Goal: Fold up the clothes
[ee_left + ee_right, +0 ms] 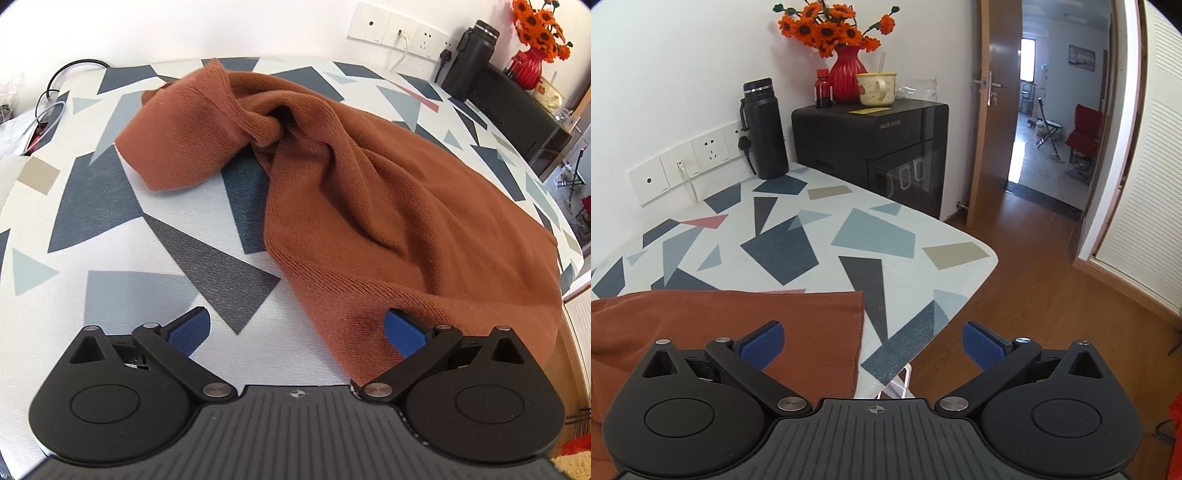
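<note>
- Barely begun, by the look of things: rust-brown garment (369,192) lying crumpled on the patterned bench (129,236), no clean fold visible anywhere.
- Far end bunched and twisted into a knot-like gather near the middle, with one flap flopped toward the wall side; near end spreading wider and draping toward the bench's front edge.
- Left gripper (297,332) low over the near edge of the cloth, jaws spread wide; one blue pad (400,332) tucked against or just under the fabric hem, the other pad over bare bench. Nothing pinched yet.
- Right gripper (873,345) at the garment's other near corner, jaws likewise spread and empty; one pad above the cloth, the other out past the bench edge over the wooden floor (1015,295).
- From the right wrist view, one straight hem and a square corner lying flat — the only tidy part.
- Left to do, judged from this: grasp the near edge or corners, untwist and spread the whole piece flat, then make the folds.
- Black flask (764,129) and black cabinet (871,147) standing at the far end, well apart from the cloth.
</note>
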Tool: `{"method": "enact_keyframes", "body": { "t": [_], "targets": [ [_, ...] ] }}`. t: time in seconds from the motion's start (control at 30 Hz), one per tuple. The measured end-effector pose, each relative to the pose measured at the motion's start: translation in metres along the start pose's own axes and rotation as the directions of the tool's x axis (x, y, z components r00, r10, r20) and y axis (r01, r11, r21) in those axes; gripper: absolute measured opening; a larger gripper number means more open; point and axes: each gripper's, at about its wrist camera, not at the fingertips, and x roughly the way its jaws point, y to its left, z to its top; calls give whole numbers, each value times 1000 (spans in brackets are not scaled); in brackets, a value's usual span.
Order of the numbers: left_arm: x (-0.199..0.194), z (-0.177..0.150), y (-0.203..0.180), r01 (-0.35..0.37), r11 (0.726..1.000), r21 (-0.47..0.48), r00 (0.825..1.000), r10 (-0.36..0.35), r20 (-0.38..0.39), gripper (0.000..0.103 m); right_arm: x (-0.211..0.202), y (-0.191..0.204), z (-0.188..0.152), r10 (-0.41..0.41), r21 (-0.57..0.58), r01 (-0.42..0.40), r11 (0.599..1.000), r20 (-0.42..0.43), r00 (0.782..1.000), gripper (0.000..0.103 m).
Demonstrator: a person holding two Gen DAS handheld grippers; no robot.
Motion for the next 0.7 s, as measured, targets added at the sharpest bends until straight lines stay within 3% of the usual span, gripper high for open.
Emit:
{"method": "enact_keyframes", "body": {
  "t": [0.43,0.7],
  "targets": [
    [-12,-5,12,-44,998,-43,999,45,16,102,6,0,-3,36,75,-33,997,-43,998,102],
    [-14,-2,11,-70,995,-65,997,71,7,102,17,5,3,34,26,-32,999,-60,998,102]
  ]
}}
